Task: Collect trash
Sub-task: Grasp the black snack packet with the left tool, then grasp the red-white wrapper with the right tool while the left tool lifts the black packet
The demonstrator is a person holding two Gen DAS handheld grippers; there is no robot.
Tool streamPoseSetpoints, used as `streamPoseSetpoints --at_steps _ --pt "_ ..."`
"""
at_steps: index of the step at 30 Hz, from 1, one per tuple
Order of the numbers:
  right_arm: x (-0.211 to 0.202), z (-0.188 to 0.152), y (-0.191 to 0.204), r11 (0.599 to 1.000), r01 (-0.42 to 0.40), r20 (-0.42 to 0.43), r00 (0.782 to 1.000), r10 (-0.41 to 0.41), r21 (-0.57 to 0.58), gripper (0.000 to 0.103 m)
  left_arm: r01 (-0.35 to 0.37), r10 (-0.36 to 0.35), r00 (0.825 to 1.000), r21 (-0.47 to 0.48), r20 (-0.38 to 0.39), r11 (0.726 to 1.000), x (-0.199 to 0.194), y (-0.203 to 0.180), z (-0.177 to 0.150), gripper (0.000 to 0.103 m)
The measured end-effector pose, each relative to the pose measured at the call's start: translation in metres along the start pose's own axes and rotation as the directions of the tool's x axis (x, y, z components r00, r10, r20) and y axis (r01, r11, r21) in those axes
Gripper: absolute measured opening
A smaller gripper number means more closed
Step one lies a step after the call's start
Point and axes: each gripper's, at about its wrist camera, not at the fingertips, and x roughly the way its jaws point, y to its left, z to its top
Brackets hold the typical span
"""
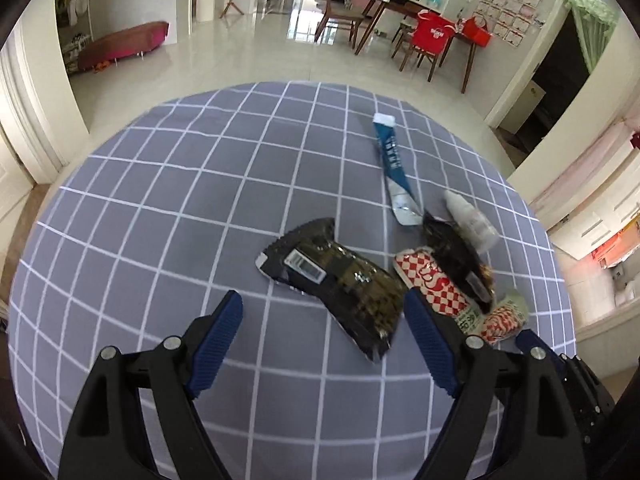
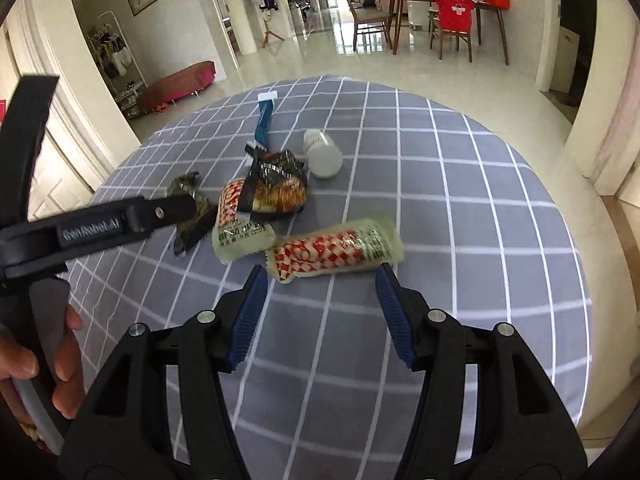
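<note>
Trash lies on a round table with a grey checked cloth. My left gripper is open, its fingers either side of the near end of a dark foil wrapper. My right gripper is open just short of a red-checked wrapper. A second red-checked wrapper, a crumpled dark snack bag, a blue sachet and a small white bottle lie beyond. The left gripper's arm crosses the right wrist view over the dark foil wrapper.
The table edge drops to a tiled floor all round. A dining table with chairs and red bags stands far behind. A pink bench sits at the back left.
</note>
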Motion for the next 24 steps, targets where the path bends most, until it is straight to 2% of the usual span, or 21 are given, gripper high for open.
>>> streamPoseSetpoints --at_steps 5,11,13,14,16,17,20,22,24 --pt "0.01 0.016 -0.01 0.999 -0.03 -0.001 1.0 0.03 0.023 0.058 0.005 -0.005 1.0 0.026 0.007 1.0 0.009 -0.014 0.01 0.082" --pt "0.02 0.029 -0.017 0.999 -0.021 0.012 1.0 0.02 0.045 0.063 -0.048 0.043 0.998 0.113 0.044 0.992 0.018 -0.033 0.009 0.082" --pt "0.022 0.031 -0.02 0.997 -0.026 0.02 0.999 0.024 0.069 0.063 -0.07 0.063 0.996 0.134 0.061 0.988 0.018 -0.037 0.007 0.077" --pt "0.022 0.031 -0.024 0.995 -0.027 0.028 0.999 0.024 0.094 0.063 -0.076 0.067 0.996 0.14 0.067 0.987 0.017 -0.041 0.009 0.071" --pt "0.023 0.033 -0.028 0.994 -0.019 0.035 0.999 0.015 0.106 0.063 -0.08 0.069 0.994 0.146 0.079 0.986 0.015 -0.042 0.009 0.054" --pt "0.023 0.034 -0.028 0.995 -0.015 0.035 0.999 0.011 0.103 0.063 -0.094 0.082 0.993 0.149 0.084 0.984 0.015 -0.043 0.009 0.04" --pt "0.024 0.037 -0.032 0.99 -0.02 0.039 0.999 0.015 0.136 0.064 -0.086 0.074 0.993 0.142 0.088 0.986 0.012 -0.039 0.009 0.031" --pt "0.021 0.037 -0.04 0.982 -0.031 0.051 0.998 0.022 0.184 0.065 -0.076 0.064 0.994 0.135 0.091 0.988 0.01 -0.036 0.009 0.03" --pt "0.022 0.038 -0.04 0.986 -0.013 0.048 0.999 0.005 0.167 0.065 -0.071 0.058 0.994 0.138 0.095 0.988 0.009 -0.035 0.009 0.029"
